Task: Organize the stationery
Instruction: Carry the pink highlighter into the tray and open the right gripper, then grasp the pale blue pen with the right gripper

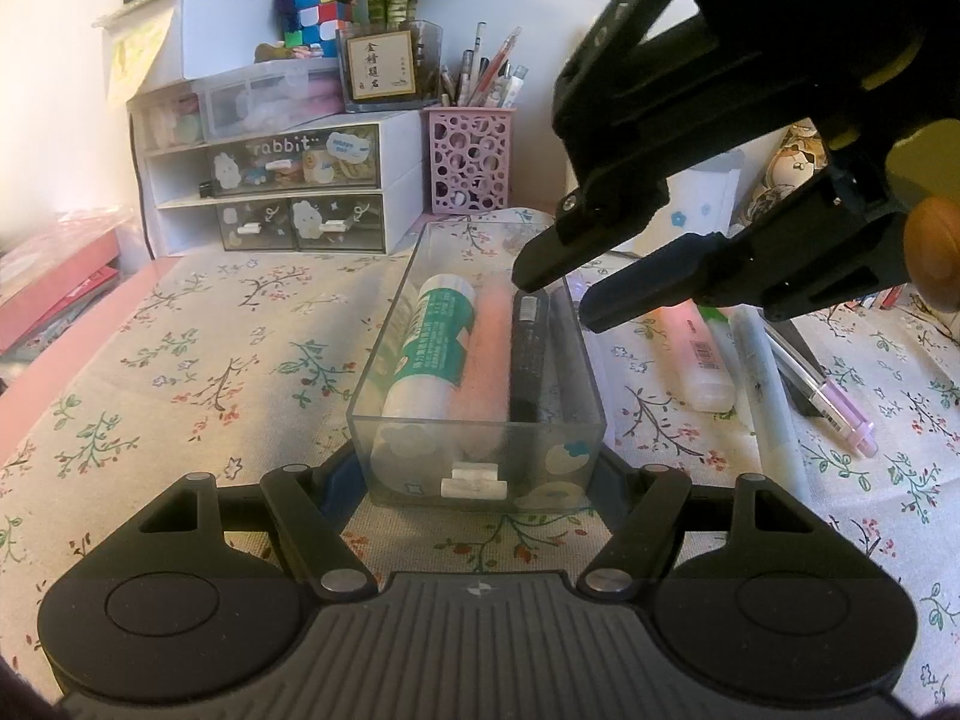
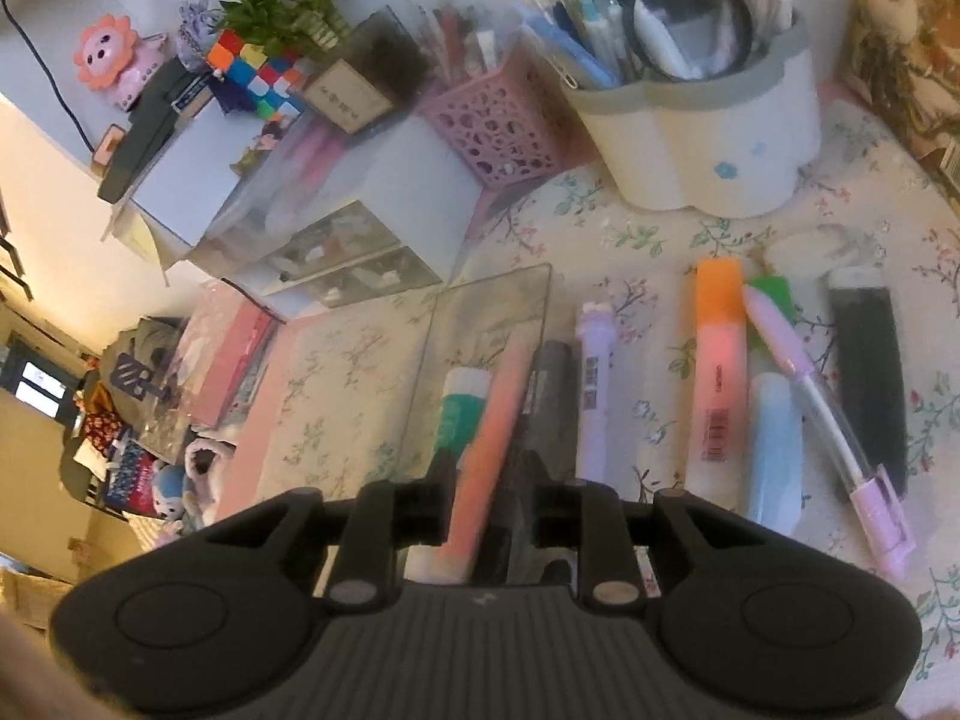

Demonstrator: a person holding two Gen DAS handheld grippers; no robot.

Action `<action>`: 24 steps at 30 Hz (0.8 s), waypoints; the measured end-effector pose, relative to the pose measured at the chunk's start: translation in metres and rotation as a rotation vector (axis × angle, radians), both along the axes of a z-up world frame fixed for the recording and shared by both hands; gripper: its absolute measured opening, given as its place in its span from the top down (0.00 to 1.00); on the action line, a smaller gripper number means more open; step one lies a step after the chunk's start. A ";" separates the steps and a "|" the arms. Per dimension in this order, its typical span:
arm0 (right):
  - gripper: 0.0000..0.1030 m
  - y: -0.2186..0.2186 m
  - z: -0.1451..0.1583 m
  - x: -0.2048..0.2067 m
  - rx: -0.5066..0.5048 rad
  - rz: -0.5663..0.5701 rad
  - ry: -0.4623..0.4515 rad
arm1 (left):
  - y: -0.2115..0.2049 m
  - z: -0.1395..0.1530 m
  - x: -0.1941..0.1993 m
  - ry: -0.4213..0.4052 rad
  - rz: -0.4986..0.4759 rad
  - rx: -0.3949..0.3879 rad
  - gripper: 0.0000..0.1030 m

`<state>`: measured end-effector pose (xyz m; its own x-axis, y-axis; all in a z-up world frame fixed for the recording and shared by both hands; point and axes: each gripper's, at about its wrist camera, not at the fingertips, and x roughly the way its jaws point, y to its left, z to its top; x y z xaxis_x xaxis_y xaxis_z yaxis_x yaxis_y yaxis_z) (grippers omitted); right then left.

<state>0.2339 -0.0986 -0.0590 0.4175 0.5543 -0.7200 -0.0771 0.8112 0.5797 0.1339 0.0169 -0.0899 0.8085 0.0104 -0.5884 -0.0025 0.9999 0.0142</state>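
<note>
A clear plastic drawer (image 1: 384,360) lies on the floral cloth, and my left gripper (image 1: 480,480) is shut on its near end. Inside lie a green-and-white glue stick (image 1: 429,348), a pink marker (image 1: 489,354) and a black pen (image 1: 528,354). My right gripper (image 1: 555,303) hovers open and empty just above the drawer's far right side. In the right wrist view the drawer (image 2: 498,312) sits below my right gripper (image 2: 489,480), with the glue stick (image 2: 462,414), pink marker (image 2: 495,438) and black pen (image 2: 549,384) inside.
Loose stationery lies right of the drawer: a lilac pen (image 2: 594,384), an orange-pink highlighter (image 2: 717,372), a blue tube (image 2: 774,444), a clear purple pen (image 2: 822,408) and a black case (image 2: 867,378). A pink pen cup (image 1: 471,159), white organizer (image 1: 282,186) and white holder (image 2: 702,132) stand behind.
</note>
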 end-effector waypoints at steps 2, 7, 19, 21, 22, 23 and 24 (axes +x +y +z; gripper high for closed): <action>0.81 -0.003 -0.001 0.000 0.004 -0.009 -0.005 | 0.000 0.000 0.000 0.000 0.000 0.000 0.30; 0.81 -0.014 0.003 -0.002 0.022 -0.032 -0.017 | 0.000 0.000 0.000 0.000 0.000 0.000 0.30; 0.81 -0.068 0.005 -0.021 -0.084 -0.124 -0.050 | 0.000 0.000 0.001 0.000 -0.001 0.000 0.30; 0.80 -0.070 0.001 -0.025 -0.113 -0.127 -0.048 | 0.000 0.000 0.001 0.001 -0.001 -0.001 0.30; 0.80 -0.070 0.000 -0.027 -0.125 -0.126 -0.044 | 0.000 0.000 0.001 0.002 -0.001 -0.001 0.30; 0.80 -0.071 -0.002 -0.029 -0.132 -0.126 -0.041 | 0.000 0.000 0.002 0.002 0.000 -0.001 0.30; 0.79 -0.072 -0.003 -0.031 -0.135 -0.125 -0.039 | 0.000 0.000 0.002 0.004 0.001 -0.002 0.30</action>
<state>0.2029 -0.1706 -0.0620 0.5062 0.3959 -0.7662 0.0085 0.8861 0.4635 0.1360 0.0173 -0.0903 0.8063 0.0101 -0.5914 -0.0036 0.9999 0.0122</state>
